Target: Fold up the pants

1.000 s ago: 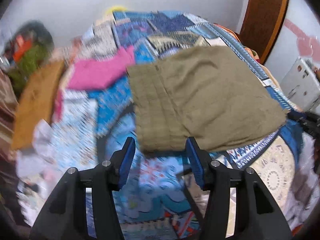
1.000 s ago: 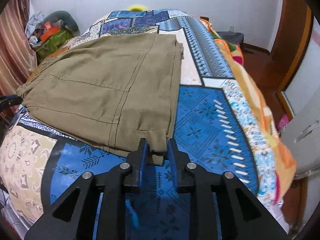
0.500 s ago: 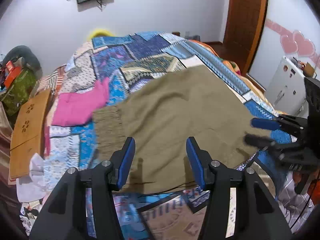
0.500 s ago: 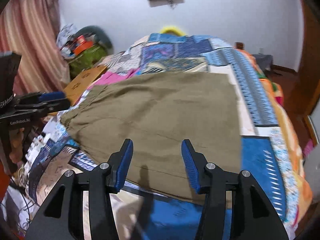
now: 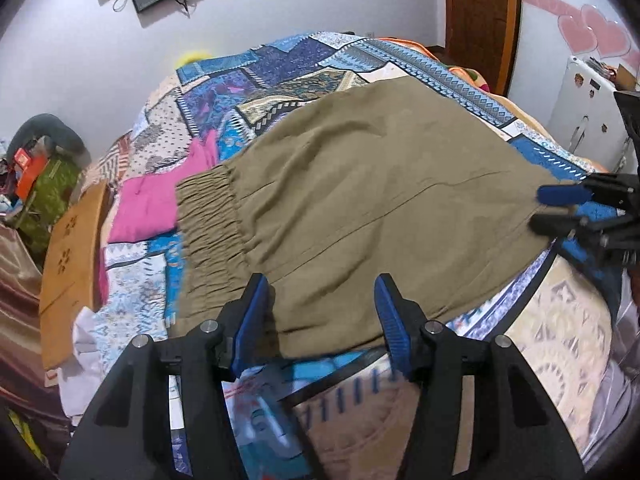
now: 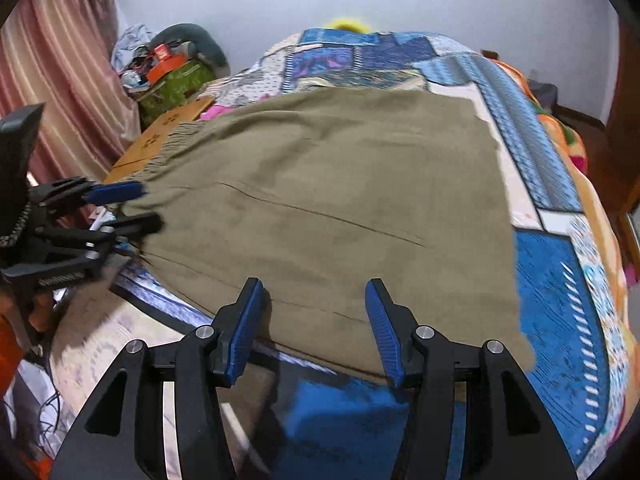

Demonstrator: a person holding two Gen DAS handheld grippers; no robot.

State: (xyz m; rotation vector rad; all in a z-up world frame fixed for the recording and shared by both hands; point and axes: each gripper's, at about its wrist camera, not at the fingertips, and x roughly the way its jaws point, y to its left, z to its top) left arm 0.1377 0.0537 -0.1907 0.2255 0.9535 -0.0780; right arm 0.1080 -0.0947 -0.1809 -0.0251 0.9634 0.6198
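The olive-green pants (image 5: 380,208) lie folded flat on the patchwork bedspread, with the elastic waistband (image 5: 212,216) at the left in the left wrist view. They also fill the middle of the right wrist view (image 6: 340,208). My left gripper (image 5: 320,296) is open and empty, just above the near edge by the waistband; it also shows at the left of the right wrist view (image 6: 128,208). My right gripper (image 6: 314,300) is open and empty over the near edge; it shows at the right of the left wrist view (image 5: 560,208).
A pink garment (image 5: 156,204) lies beside the waistband. A wooden board (image 5: 72,256) leans at the bed's left side. The patchwork bedspread (image 6: 560,288) extends right of the pants. Clutter and a green bag (image 6: 176,80) sit by the curtain. A white cabinet (image 5: 584,112) stands at the right.
My right gripper has let go of the pants' corner and opened. Both grippers have pulled back and up from the pants, which now lie flat.
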